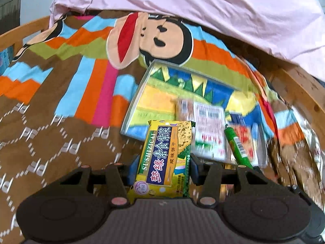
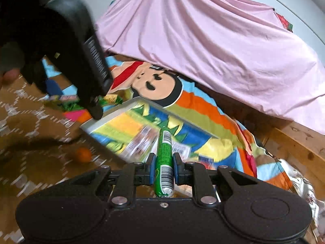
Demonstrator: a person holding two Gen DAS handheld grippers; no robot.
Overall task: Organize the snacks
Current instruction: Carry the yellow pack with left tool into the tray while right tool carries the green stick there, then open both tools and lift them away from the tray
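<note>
My left gripper (image 1: 163, 166) is shut on a yellow cracker packet (image 1: 166, 152), which stands lengthwise between the blue pads (image 1: 133, 168). Just beyond it lies a tray (image 1: 132, 103) with a grey rim and a bright cartoon print. The tray holds several blurred snack packets, among them a white one (image 1: 209, 130). My right gripper (image 2: 164, 168) is shut on a green sausage stick (image 2: 165, 152) that points out over the tray (image 2: 113, 109). The same green stick (image 1: 236, 142) shows at the right of the left wrist view. The left tool's black housing (image 2: 81, 46) fills the upper left of the right wrist view.
A colourful cartoon bedspread (image 1: 81, 81) covers the bed, with a pink sheet (image 2: 203, 40) bunched at the far side. An orange (image 2: 83, 155) lies on the cover left of the tray. A wooden bed frame (image 2: 294, 142) and a silver foil bag (image 2: 304, 185) are at the right.
</note>
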